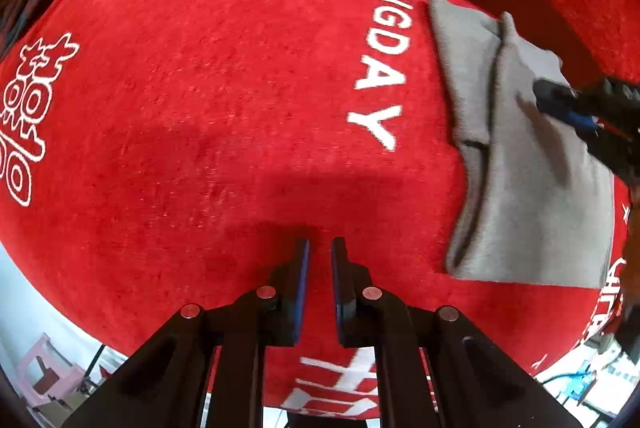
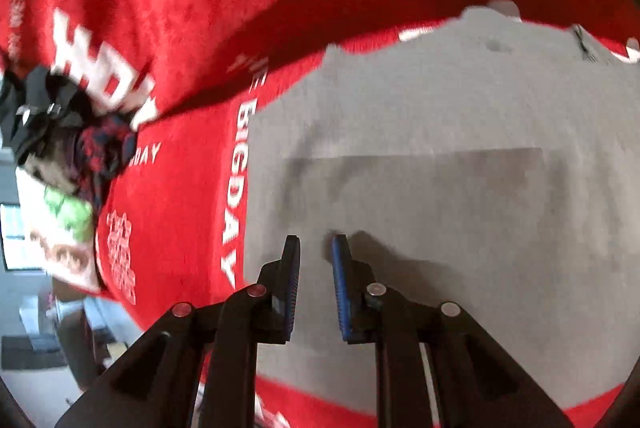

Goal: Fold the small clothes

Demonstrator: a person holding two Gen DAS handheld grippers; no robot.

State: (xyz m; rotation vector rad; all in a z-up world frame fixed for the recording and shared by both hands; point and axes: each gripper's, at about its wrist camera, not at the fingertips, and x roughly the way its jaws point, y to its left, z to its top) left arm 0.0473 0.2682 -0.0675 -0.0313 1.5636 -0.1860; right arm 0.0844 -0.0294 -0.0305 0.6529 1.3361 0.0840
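where red cloth (image 1: 224, 108) spreads, clothes heap (image 2: 68, 132) beside grey garment (image 2: 440, 148)

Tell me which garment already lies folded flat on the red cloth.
The grey garment, under the right gripper. The dark red patterned garment and black garment sit crumpled in a pile at the cloth's edge.

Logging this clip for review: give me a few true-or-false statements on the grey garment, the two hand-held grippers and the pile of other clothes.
1. The grey garment lies folded on the red cloth. True.
2. The left hand-held gripper grips the grey garment. False: it is over bare red cloth, holding nothing.
3. The right hand-held gripper is over the grey garment, jaws apart. True.
4. The pile of other clothes sits on top of the grey garment. False: it lies apart, at the cloth's edge.
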